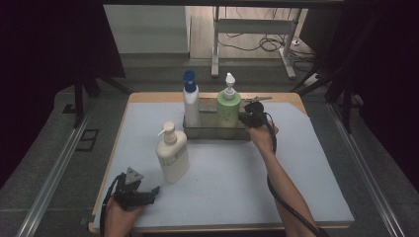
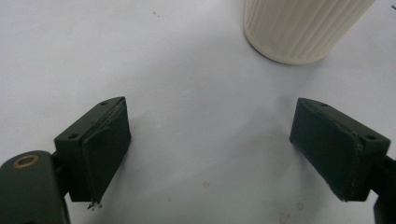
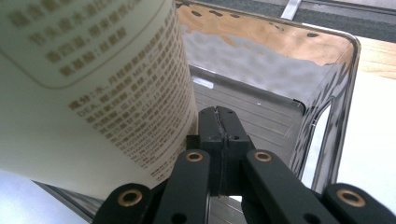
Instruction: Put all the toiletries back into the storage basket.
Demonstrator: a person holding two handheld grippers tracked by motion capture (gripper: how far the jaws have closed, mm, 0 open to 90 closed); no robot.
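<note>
Jaws of the right gripper [image 3: 220, 140] are pressed together with nothing between them, as its own view shows; the black tips sit inside the metal tray [image 3: 327, 93], just beside the lower wall of the green pump bottle [image 3: 93, 93], whose printed label faces the camera. Whether the tips touch the bottle cannot be told. From the high view, the right gripper [image 1: 253, 117] lies at the right end of the tray [image 1: 217, 132], which stands toward the far middle of the pale blue table mat [image 1: 296, 168]. Inside the tray stand two bottles: the green pump bottle [image 1: 228, 108] at the right and a white bottle with a blue cap [image 1: 191, 103] at the left, both upright.

Jaws of the left gripper [image 2: 210, 140] stand wide apart and hold nothing; between them only bare mat [image 2: 196, 84] is seen. Ahead of them, well apart, is the ribbed base of a cream pump bottle [image 2: 299, 28]. In the high view, this cream bottle [image 1: 173, 153] stands upright on the mat in front of the tray's left end, and the left gripper [image 1: 136, 190] rests near the front-left corner of the mat, held in the person's left hand [image 1: 118, 217].
</note>
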